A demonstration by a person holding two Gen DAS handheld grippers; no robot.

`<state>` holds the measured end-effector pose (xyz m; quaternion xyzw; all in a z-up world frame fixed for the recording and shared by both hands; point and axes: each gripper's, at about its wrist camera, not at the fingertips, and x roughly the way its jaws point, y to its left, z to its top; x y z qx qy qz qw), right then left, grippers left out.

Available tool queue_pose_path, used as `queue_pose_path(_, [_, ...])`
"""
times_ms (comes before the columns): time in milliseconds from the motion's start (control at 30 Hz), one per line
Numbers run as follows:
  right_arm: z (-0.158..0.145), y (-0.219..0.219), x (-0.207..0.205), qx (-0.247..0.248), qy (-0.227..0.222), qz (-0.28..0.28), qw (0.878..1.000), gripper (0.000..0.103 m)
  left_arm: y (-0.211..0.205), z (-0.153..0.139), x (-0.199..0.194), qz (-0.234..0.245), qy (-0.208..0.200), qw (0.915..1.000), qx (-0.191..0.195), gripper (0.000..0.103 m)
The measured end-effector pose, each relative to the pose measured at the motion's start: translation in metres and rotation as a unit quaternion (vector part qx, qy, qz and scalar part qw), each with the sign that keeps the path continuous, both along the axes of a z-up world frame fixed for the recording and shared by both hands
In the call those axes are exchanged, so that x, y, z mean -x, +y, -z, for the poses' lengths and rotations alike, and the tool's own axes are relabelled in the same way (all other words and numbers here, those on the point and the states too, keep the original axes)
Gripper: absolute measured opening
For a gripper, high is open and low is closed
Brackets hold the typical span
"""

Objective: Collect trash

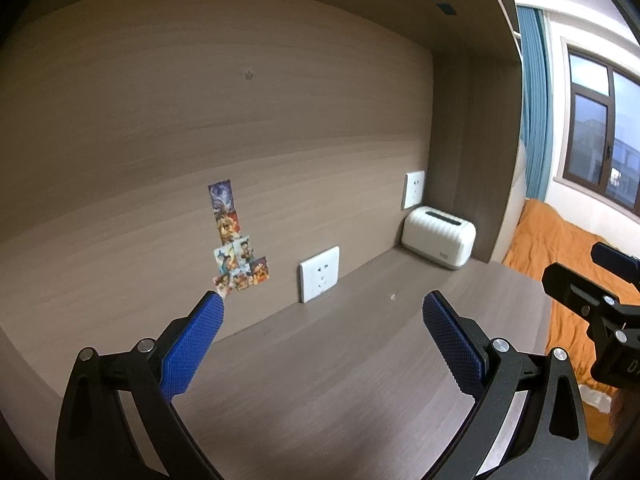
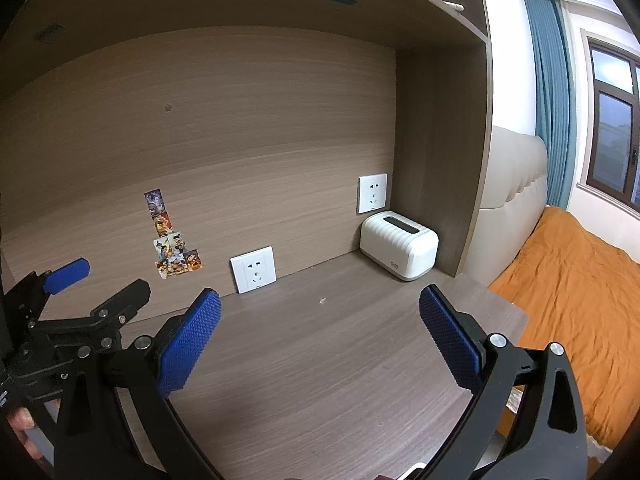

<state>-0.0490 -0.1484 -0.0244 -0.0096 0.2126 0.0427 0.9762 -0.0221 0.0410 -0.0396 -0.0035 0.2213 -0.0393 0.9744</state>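
A brown wood-grain table (image 2: pixel 320 360) sits in an alcove with a back panel, a shelf above, and a bed with an orange cover (image 2: pixel 580 300) to the right. A white box (image 2: pixel 398 245) stands in the far right corner, below one socket (image 2: pixel 372 193); a second socket (image 2: pixel 253 269) is mounted lower, to its left, beside a cluster of stickers (image 2: pixel 172 240). A tiny pale scrap (image 2: pixel 322 301) lies on the table, between the sockets and well ahead of both claws. The left claw (image 1: pixel 322 344) and the right claw (image 2: pixel 320 340) are both released, blue pads spread wide, holding nothing, above the table.
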Motion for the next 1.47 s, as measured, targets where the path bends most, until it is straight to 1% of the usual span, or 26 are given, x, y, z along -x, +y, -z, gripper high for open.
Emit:
queue_pose_path(233, [0.0, 0.001, -0.002, 0.003, 0.0, 0.01, 1.0, 0.099, -0.001, -0.001, -0.004, 0.006, -0.006, 0.9999, 0.012, 0.098])
queue_pose_path(800, [0.003, 0.002, -0.006, 0.005, 0.008, 0.014, 1.0, 0.099, -0.013, 0.0, -0.005, 0.026, -0.006, 0.9996, 0.002, 0.098])
queue_pose_path(1000, [0.003, 0.001, -0.005, 0.006, 0.008, 0.017, 1.0, 0.099, -0.013, 0.001, -0.007, 0.024, -0.002, 0.9997, 0.009, 0.098])
queue_pose_path(1200, [0.004, -0.002, -0.005, 0.004, 0.009, 0.022, 1.0, 0.099, -0.018, 0.0, -0.006, 0.035, -0.007, 0.9994, -0.005, 0.098])
queue_pose_path(1467, [0.006, -0.005, -0.006, 0.001, 0.012, 0.022, 1.0, 0.099, -0.024, 0.003, -0.008, 0.033, -0.004, 0.9993, -0.016, 0.098])
